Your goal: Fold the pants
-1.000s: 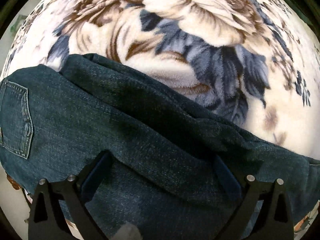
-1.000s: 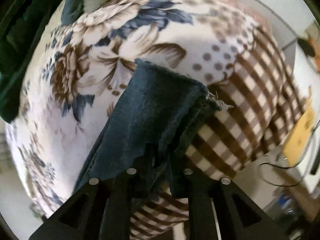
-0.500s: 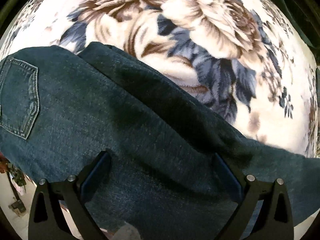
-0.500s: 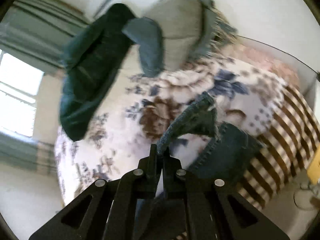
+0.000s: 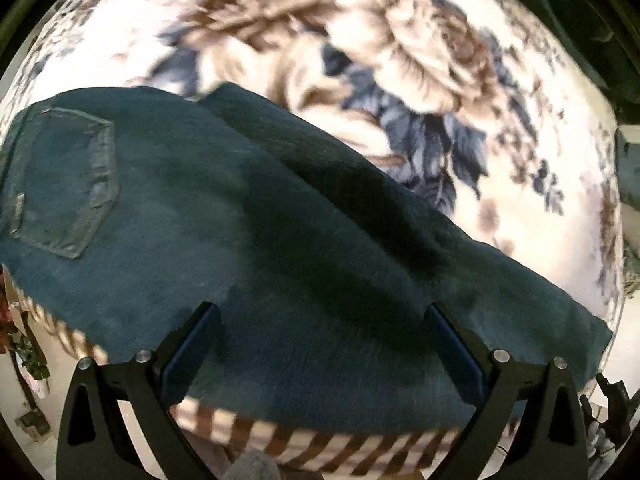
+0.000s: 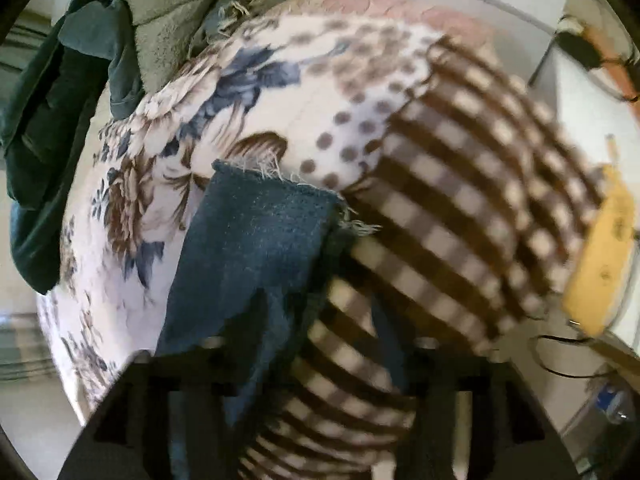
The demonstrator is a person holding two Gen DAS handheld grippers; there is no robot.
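Observation:
Dark blue jeans (image 5: 280,240) lie on a floral blanket (image 5: 400,60), folded lengthwise, with a back pocket (image 5: 64,184) at the left. My left gripper (image 5: 320,340) hangs open above the jeans and holds nothing. In the right wrist view the frayed leg end (image 6: 260,232) rests flat where the floral part meets the brown checked part (image 6: 460,200). My right gripper (image 6: 320,344) is blurred and its jaws are opening. The denim runs under the left finger, and the pads do not press on it.
Dark green clothes (image 6: 52,128) and a grey towel (image 6: 168,20) are piled at the far end of the bed. A yellow object (image 6: 600,256) and cables (image 6: 560,360) lie off the bed's right side. The checked bed edge (image 5: 320,444) is just below the jeans.
My left gripper has risen, so more of the jeans and the checked bed edge show. My right gripper held the hem up, shut on it; now the hem lies flat and the jaws are apart.

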